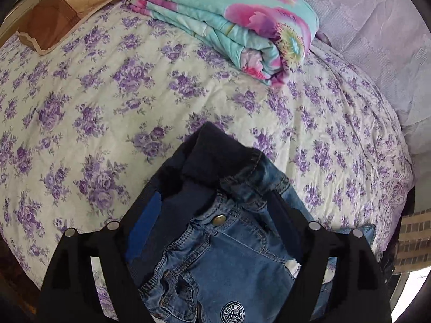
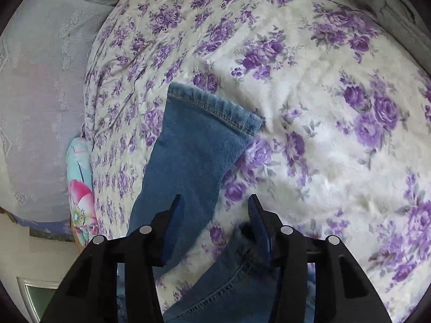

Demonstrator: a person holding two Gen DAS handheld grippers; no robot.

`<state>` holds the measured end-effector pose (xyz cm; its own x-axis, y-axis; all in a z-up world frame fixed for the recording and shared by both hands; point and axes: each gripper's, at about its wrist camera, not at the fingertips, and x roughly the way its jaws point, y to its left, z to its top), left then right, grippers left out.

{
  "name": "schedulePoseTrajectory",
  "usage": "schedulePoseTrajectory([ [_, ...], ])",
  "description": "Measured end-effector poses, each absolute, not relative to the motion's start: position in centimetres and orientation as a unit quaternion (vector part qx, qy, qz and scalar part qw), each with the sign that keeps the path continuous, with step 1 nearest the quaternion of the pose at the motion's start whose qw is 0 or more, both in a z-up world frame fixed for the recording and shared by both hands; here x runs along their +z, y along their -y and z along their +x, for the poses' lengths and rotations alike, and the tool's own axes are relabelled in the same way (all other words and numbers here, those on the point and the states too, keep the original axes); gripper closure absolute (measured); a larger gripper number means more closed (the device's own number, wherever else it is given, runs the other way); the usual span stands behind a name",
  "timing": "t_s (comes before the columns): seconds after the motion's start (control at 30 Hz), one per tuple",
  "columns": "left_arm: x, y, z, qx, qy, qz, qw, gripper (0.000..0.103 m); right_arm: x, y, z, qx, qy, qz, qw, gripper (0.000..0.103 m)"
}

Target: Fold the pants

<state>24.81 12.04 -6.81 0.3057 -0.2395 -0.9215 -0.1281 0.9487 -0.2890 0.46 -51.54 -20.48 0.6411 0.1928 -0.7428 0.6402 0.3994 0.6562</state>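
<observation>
Left tongs (image 1: 215, 207) apart over jeans (image 1: 223, 255) waistband, right tongs (image 2: 214, 204) apart near hem — floral bedspread (image 1: 107, 102) beyond.

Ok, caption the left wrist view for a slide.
Open left gripper over the waistband of blue jeans on a floral bedsheet.

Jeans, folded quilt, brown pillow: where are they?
Jeans (image 1: 231, 258): left wrist view, front panel below the button.
Folded quilt (image 1: 242, 21): left wrist view, top layer.
Brown pillow (image 1: 51, 24): left wrist view, dark end.

Blue denim pants (image 1: 231, 263) with dark navy waistband; cream bedspread (image 1: 107, 102) with purple roses; turquoise quilt (image 1: 242, 24) with pink flowers.
</observation>
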Motion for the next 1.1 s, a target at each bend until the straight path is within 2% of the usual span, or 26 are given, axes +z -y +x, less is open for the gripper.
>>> schedulePoseTrajectory([
  [0.07, -7.1, -11.5, 24.4, -0.042, -0.594, -0.149, 0.789, 0.024, -21.8, 51.8, 1.1, -0.158, -0.386, 0.55, 0.723, 0.063],
  [0.13, -7.3, -10.9, 23.9, -0.051, -0.598, -0.142, 0.787, 0.024, -22.1, 51.9, 1.1, -0.16, -0.372, 0.564, 0.72, 0.082],
  [0.17, -7.4, -10.6, 23.7, -0.056, -0.598, -0.142, 0.787, 0.024, -21.8, 51.7, 1.1, -0.147, -0.367, 0.569, 0.721, 0.097],
  [0.4, -7.6, -8.6, 23.3, -0.096, -0.598, -0.158, 0.78, 0.024, -14.6, 50.6, -2.8, -0.116, -0.33, 0.54, 0.765, 0.098],
  [0.53, -7.2, -7.0, 24.4, -0.092, -0.604, -0.146, 0.778, 0.024, -12.5, 50.0, -5.1, -0.112, -0.33, 0.542, 0.764, 0.098],
  [0.7, -7.2, -7.0, 25.4, -0.072, -0.625, -0.163, 0.76, 0.017, -10.4, 50.1, -7.8, -0.129, -0.301, 0.541, 0.775, 0.101],
  [0.8, -7.0, -7.3, 26.2, -0.063, -0.628, -0.189, 0.752, 0.015, -9.7, 50.8, -8.9, -0.134, -0.298, 0.535, 0.779, 0.101],
  [0.93, -7.6, -6.9, 27.6, -0.046, -0.646, -0.193, 0.737, 0.014, -11.5, 50.8, -9.3, -0.134, -0.315, 0.556, 0.757, 0.101],
  [0.97, -8.2, -6.7, 27.9, -0.041, -0.655, -0.191, 0.73, 0.014, -12.2, 50.6, -9.4, -0.132, -0.318, 0.565, 0.75, 0.097],
  [1.03, -9.6, -6.3, 28.1, -0.035, -0.668, -0.185, 0.72, 0.019, -13.6, 50.0, -9.7, -0.132, -0.322, 0.584, 0.733, 0.097],
  [1.07, -10.3, -6.3, 28.0, -0.036, -0.673, -0.182, 0.716, 0.041, -14.2, 49.6, -9.8, -0.133, -0.324, 0.593, 0.725, 0.097],
  [1.1, -10.9, -6.4, 27.8, -0.04, -0.679, -0.184, 0.709, 0.054, -14.8, 49.3, -10.0, -0.132, -0.328, 0.599, 0.719, 0.097],
])
